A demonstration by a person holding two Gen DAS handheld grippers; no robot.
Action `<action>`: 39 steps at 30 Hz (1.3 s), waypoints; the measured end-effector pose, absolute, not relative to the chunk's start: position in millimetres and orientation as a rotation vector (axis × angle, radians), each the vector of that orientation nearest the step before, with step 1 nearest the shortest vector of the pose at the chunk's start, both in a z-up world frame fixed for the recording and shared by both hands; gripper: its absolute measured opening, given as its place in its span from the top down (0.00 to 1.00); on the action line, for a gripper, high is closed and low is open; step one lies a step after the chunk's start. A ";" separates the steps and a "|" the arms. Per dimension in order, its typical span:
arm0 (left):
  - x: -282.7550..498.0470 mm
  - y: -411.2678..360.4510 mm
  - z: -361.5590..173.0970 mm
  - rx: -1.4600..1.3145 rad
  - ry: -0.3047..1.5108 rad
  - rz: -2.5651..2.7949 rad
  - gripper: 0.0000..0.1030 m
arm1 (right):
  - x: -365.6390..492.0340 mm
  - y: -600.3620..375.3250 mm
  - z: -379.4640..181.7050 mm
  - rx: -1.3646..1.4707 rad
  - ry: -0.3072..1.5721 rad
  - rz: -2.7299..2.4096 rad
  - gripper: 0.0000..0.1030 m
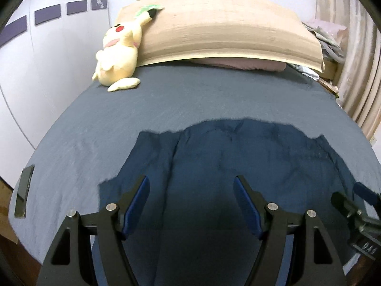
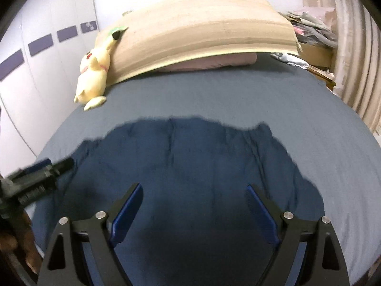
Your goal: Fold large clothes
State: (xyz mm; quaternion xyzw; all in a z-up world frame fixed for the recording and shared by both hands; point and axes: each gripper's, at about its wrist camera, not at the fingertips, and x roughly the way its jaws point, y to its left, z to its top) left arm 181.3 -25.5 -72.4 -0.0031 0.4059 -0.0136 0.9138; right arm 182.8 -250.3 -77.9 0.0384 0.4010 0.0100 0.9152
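Right now, on my left wrist view, my left claw (image 1: 191, 186) stands wide apart in the lower middle of the frame, with nothing between its blue pads (image 1: 139, 207); it has hold of nothing. Under and beyond it lies the dark blue garment (image 1: 226, 162), spread across the lower half of the frame on the grey-blue bed sheet (image 1: 166, 100), its far edge ragged and wrinkled. My right claw (image 1: 357, 199) pokes in at the lower right edge, over the garment's right side. In the upper left a yellow plush toy (image 1: 119, 54) leans against a beige slab of cardboard (image 1: 221, 31) propped across the head of the bed. A dark flat object (image 1: 23, 195) sits at the left edge of the sheet; I cannot tell what it is.

On my right wrist view, the right claw (image 2: 195, 189) is parted wide as well, empty, above the same garment (image 2: 190, 157), which fills the middle and lower frame. The left claw (image 2: 54, 165) comes in blurred at the left edge, over the garment's left border. The plush toy (image 2: 94, 76) sits upper left against the cardboard (image 2: 202, 33), with curtains (image 2: 352, 35) at upper right.
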 end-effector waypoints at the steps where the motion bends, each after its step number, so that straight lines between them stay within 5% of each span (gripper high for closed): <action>1: 176.6 -24.7 -72.8 -0.005 0.835 -0.025 0.29 | 171.9 -248.4 -83.7 0.078 0.831 0.012 0.13; 23: 97.1 -6.7 -137.2 0.075 0.868 0.058 0.26 | 102.4 -234.4 -140.0 0.031 0.829 -0.031 0.10; 29: 65.6 41.9 -103.5 -0.038 0.771 0.125 0.26 | 62.7 -277.0 -102.0 0.206 0.708 -0.073 0.10; 35: 77.3 80.3 -143.0 -0.171 0.955 0.148 0.26 | 58.1 -333.4 -135.3 0.440 0.808 -0.100 0.10; 39: 68.8 77.7 -121.3 -0.145 0.902 0.177 0.27 | 47.8 -336.4 -119.3 0.462 0.754 -0.108 0.10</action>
